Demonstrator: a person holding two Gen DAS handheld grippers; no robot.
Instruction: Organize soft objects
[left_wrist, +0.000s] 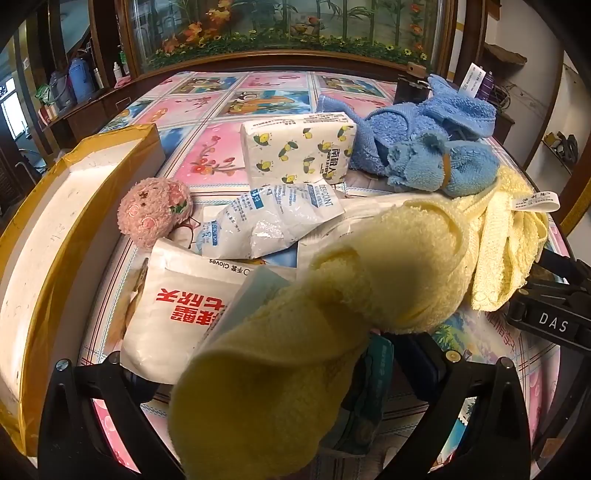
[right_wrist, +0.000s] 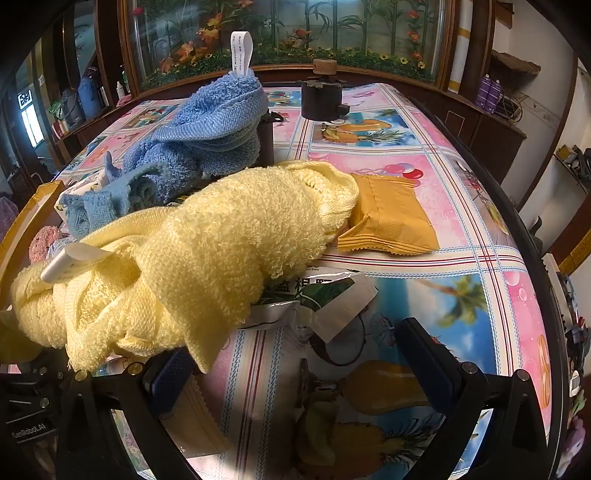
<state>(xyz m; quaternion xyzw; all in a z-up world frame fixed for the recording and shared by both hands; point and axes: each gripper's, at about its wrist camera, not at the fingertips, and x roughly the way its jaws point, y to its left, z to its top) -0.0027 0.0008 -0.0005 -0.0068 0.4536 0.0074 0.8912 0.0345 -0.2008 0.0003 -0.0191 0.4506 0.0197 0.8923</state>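
Currently your left gripper (left_wrist: 295, 373) is clamped on one end of the yellow towel (left_wrist: 388, 266), whose long axis runs forward and right toward your right gripper (right_wrist: 295, 354), which stands apart and empty, just beside the towel's near corner. Legible print: "Gloves" on the white pouch (left_wrist: 177, 306), "DESICCANT" on the sachet (left_wrist: 273, 218).

both wrist views sit low over the table (right_wrist: 424, 177), facing forward; both see the yellow towel (left_wrist: 369, 266) close
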